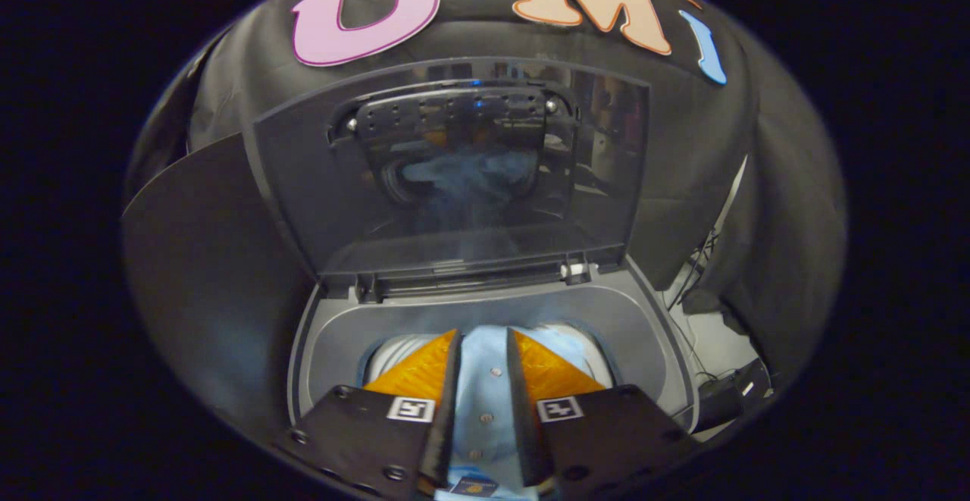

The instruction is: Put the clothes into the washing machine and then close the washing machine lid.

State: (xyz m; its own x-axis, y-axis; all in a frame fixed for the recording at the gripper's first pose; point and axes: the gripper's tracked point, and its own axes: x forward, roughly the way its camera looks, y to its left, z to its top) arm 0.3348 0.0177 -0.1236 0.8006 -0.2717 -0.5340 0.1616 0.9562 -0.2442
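1. Holding a light-blue shirt (485, 395) between its two fingers, the hand-held gripper (483, 368) is narrowly parted, with both fingers pressed on the buttoned cloth from either side.
2. Shirt and fingers hang directly over the washer's drum (402, 349), whose pale rim shows at 9 o'clock and 3 o'clock of the fingertips.
3. At 12 o'clock beyond the fingers, the lid (455, 175) stands raised and tilted back on its hinge (580, 270), its dark glass reflecting the blue cloth.
4. Judging progress: the shirt has reached the opening, but whether it lies inside or hangs above the drum I cannot tell.
5. Left to do, as I read it: release the shirt into the drum, then swing the lid down shut.
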